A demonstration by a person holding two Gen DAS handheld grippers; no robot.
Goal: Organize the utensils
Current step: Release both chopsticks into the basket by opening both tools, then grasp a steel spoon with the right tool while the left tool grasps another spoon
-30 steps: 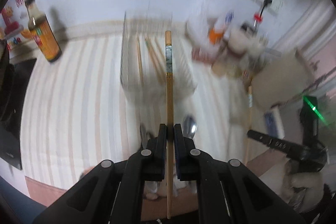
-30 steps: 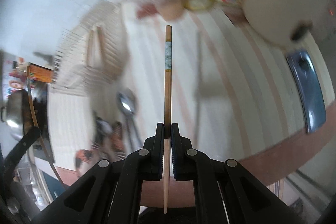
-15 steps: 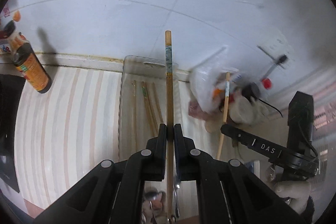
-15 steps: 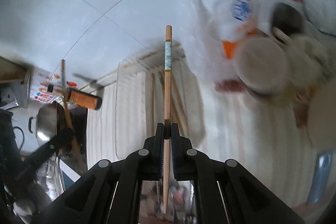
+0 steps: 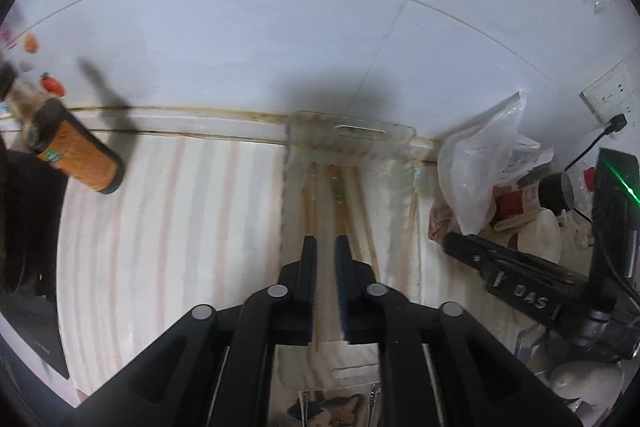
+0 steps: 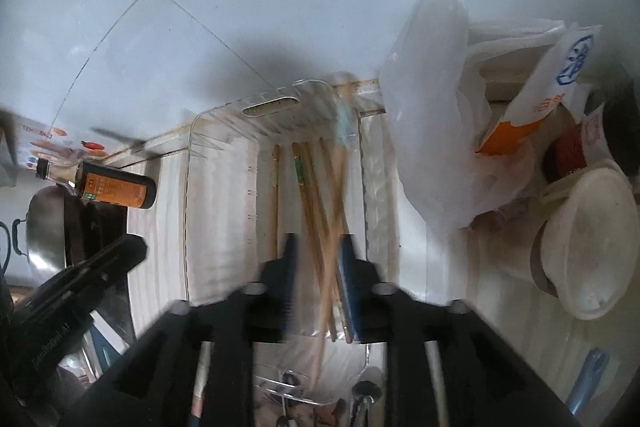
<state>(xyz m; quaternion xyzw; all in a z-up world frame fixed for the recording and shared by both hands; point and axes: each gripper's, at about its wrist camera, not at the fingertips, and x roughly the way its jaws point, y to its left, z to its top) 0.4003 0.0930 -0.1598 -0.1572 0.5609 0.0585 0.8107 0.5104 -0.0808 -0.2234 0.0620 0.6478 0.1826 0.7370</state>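
Note:
A clear plastic tray [image 5: 394, 187] [image 6: 216, 163] lies on the striped counter against the wall. Several wooden chopsticks [image 5: 352, 199] [image 6: 308, 195] lie in it. My left gripper [image 5: 325, 247] hovers over the tray's near half, jaws a little apart and empty. My right gripper [image 6: 318, 247] is also over the tray, jaws apart; a blurred chopstick [image 6: 340, 179] runs between the jaws, loose over the tray. Each gripper shows in the other's view, the right one [image 5: 516, 279] and the left one [image 6: 76, 283].
An orange-labelled sauce bottle [image 5: 76, 155] [image 6: 116, 187] stands left of the tray. A plastic bag [image 5: 480, 163] [image 6: 436, 99], cups and a white bowl [image 6: 580, 239] crowd the right. A steel pot [image 6: 44, 227] sits far left. Spoons [image 6: 364, 395] lie near the tray's front end.
Both grippers held a chopstick upright before. Both jaws have opened over the tray; the left chopstick has dropped in and the right one is leaving the jaws.

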